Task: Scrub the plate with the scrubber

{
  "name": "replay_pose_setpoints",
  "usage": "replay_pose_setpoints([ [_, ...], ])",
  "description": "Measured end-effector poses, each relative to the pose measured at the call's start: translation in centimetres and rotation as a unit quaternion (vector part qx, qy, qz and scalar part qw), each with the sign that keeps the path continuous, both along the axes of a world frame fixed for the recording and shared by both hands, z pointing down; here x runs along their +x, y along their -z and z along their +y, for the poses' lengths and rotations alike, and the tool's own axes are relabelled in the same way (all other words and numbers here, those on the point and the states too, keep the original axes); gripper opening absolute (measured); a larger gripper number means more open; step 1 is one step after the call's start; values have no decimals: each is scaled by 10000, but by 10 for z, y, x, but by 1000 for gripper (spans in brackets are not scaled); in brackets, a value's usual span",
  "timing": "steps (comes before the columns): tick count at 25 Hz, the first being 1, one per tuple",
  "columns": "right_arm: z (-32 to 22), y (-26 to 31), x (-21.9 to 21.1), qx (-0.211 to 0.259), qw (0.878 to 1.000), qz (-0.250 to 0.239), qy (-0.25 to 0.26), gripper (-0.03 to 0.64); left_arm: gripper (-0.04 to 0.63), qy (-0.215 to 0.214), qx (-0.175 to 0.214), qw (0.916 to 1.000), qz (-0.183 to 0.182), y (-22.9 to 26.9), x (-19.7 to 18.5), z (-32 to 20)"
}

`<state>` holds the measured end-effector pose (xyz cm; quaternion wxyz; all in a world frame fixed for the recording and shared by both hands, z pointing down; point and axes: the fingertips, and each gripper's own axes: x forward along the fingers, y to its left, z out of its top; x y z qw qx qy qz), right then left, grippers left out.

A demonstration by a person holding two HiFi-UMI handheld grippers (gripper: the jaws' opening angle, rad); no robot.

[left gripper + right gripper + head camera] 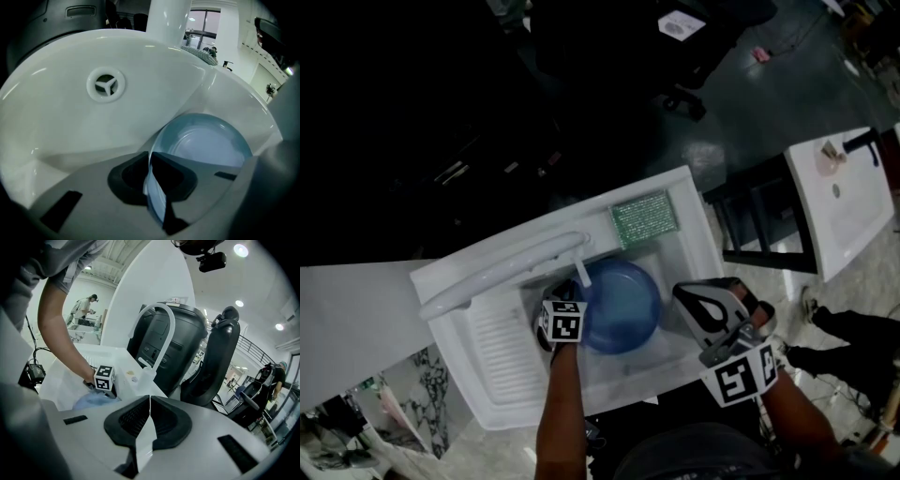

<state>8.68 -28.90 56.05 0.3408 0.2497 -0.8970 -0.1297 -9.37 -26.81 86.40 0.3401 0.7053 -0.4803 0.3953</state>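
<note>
White rectangular sink unit (487, 398), ribbed draining board (497, 342) at the left, basin (652, 361) at the right; round blue plate (623, 309) down in the basin (tilt hard to judge), flat green rectangular scrubber pad (644, 218) on the back rim near a curved white tap (502, 270)

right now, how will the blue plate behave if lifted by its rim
Probably stiff: the blue plate shows no bend where the left gripper pinches its rim. Likely slippery, since its surface looks glossy. Held by one edge, it may swing.
</note>
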Motion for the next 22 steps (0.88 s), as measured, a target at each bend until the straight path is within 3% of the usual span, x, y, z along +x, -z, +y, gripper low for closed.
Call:
replay_pose_setpoints([
  [6, 0, 9, -2, 49, 10000, -33, -4, 32, 15, 150, 4, 9998, 95, 22, -1, 11],
  [22, 6, 5, 4, 36, 9999, -88, -36, 32, 21, 699, -158, 9965, 423, 8, 1, 24],
])
